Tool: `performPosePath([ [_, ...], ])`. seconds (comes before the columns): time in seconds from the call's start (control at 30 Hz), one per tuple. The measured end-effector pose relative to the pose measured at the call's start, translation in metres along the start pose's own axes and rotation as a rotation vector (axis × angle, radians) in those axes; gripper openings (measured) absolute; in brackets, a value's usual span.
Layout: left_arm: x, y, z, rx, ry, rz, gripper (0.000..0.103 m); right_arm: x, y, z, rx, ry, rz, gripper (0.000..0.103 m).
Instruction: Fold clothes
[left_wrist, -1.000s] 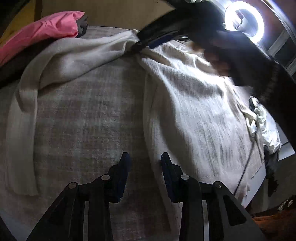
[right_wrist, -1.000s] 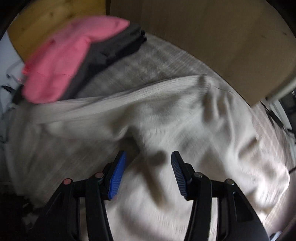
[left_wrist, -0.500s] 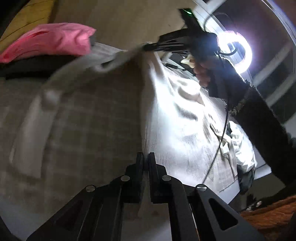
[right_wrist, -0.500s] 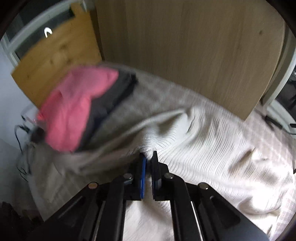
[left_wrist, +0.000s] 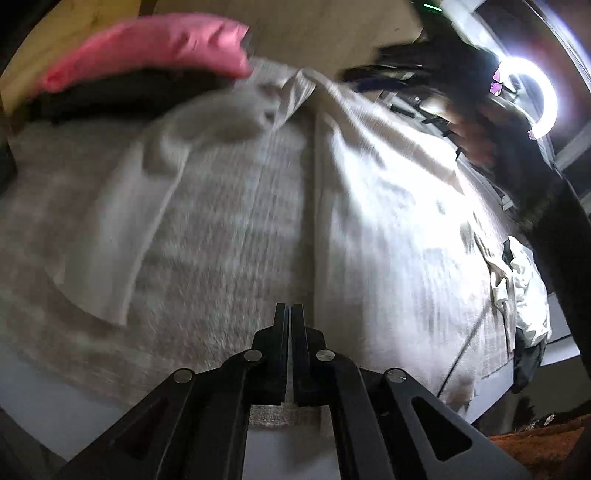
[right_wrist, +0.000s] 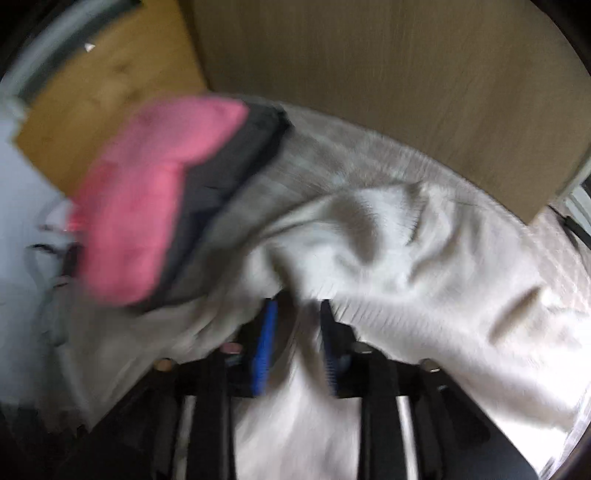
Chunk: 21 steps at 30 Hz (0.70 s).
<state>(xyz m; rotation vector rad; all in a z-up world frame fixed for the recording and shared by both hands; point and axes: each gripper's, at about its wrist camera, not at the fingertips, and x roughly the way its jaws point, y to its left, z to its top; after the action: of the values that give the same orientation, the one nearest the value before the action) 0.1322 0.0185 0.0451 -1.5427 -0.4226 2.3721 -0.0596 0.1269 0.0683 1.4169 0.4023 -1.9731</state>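
Across the pale checked bed cover (left_wrist: 229, 236) lies the large cream ribbed knit sweater (left_wrist: 399, 236), body spread toward the right, one sleeve (left_wrist: 122, 229) flopped loosely to the left; no finished fold visible yet, so judged early in the work on this garment. Behind it, against the wooden headboard (right_wrist: 369, 74), sits a stack topped by a folded pink garment (right_wrist: 155, 184) over a dark grey one (right_wrist: 229, 184), seemingly already done. Off at the right edge, a crumpled white garment (left_wrist: 521, 291), apparently still waiting. Left gripper (left_wrist: 290, 314) clenched at the sweater's near hem edge, though cloth between the fingers hard to confirm. Right gripper (right_wrist: 295, 314) parted around a bunched ridge near the shoulder, blurred, not pinching.
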Motion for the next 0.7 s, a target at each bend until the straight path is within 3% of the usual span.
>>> performPosePath([
  [0.1, 0.003, -0.045, -0.007, 0.075, 0.014, -0.026, 0.002, -0.047, -0.047, -0.035, 0.035, -0.036, -0.016, 0.042],
  [0.2, 0.005, -0.091, -0.014, 0.151, 0.028, -0.052, 0.018, -0.093, -0.095, -0.069, 0.069, -0.073, -0.031, 0.045],
  [0.37, 0.01, -0.166, -0.026, 0.276, 0.051, -0.096, 0.022, -0.166, -0.173, -0.127, 0.128, -0.123, -0.06, 0.045],
  [0.53, 0.035, -0.242, -0.061, 0.38, 0.116, -0.099, 0.035, -0.162, -0.251, -0.191, 0.178, -0.033, -0.066, 0.046],
  [0.6, 0.056, -0.269, -0.079, 0.434, 0.16, -0.029, 0.046, -0.15, -0.273, -0.209, 0.192, 0.011, -0.043, 0.052],
  [0.7, 0.076, -0.287, -0.098, 0.488, 0.202, 0.09, 0.046, -0.114, -0.279, -0.225, 0.159, 0.103, -0.038, 0.052],
])
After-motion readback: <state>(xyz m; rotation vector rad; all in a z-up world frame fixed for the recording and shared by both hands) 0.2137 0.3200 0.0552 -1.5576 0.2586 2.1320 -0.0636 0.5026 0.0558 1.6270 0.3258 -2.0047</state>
